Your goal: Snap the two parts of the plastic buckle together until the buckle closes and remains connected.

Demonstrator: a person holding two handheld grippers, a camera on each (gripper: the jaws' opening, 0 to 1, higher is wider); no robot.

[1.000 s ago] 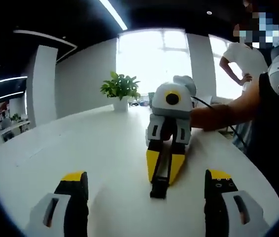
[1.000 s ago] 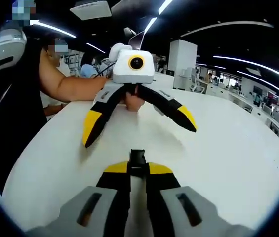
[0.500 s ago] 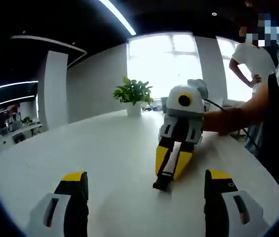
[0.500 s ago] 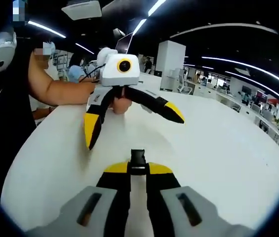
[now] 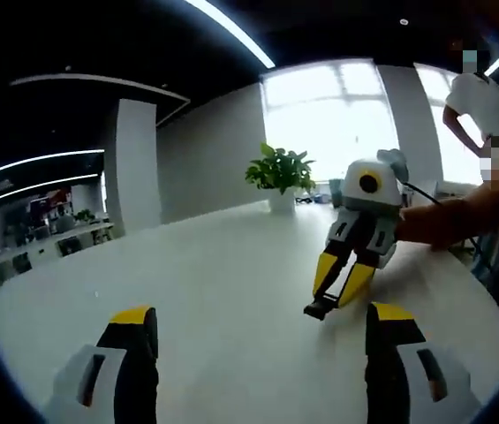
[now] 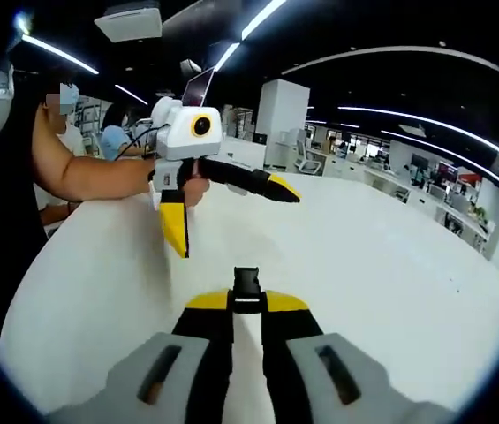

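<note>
Buckle part [image 6: 246,283] in right tongs [image 6: 246,302], perhaps over table edge [image 6: 19,291]

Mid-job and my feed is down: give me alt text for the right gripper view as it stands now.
The right gripper is shut on a small black buckle part, held over a white table. Beyond it, the left gripper, held in a person's hand, hangs above the table with its jaws spread wide and nothing between them.
</note>
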